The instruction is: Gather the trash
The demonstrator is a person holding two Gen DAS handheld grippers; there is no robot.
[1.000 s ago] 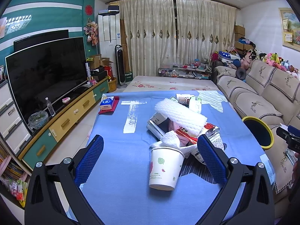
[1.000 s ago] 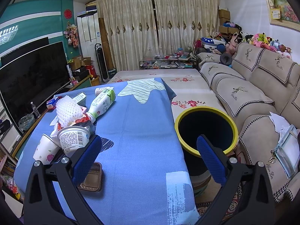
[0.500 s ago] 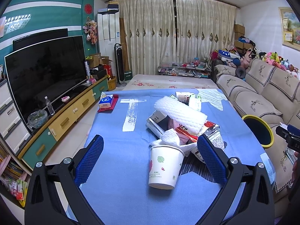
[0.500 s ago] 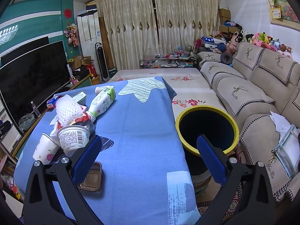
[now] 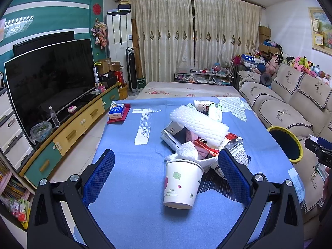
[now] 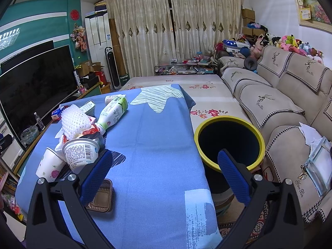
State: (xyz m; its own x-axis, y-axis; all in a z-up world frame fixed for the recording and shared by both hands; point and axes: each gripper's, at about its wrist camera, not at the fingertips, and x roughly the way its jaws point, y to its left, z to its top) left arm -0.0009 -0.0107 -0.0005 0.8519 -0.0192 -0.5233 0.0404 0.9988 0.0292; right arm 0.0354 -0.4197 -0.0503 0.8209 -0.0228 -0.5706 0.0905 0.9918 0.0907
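Note:
A pile of trash lies on the blue-covered table (image 5: pixel 128 211): a white paper cup (image 5: pixel 181 183) at the front, white foam netting (image 5: pixel 199 122), red wrappers, a white tub (image 6: pixel 81 152) and a milk bottle (image 6: pixel 113 113). My left gripper (image 5: pixel 166 172) is open and empty, with the paper cup standing between its fingers. My right gripper (image 6: pixel 164 174) is open and empty above the table's right edge. A dark bin with a yellow rim (image 6: pixel 229 140) stands on the floor right of the table, behind the right finger.
A brown plastic tray (image 6: pixel 101 197) lies by my right gripper's left finger. A tissue box (image 5: pixel 117 112) sits at the table's far left. A sofa (image 6: pixel 280 95) runs along the right, a TV cabinet (image 5: pixel 68 132) along the left.
The left gripper has drifted slightly, so the paper cup sits a little closer between its fingers. The right gripper has barely moved.

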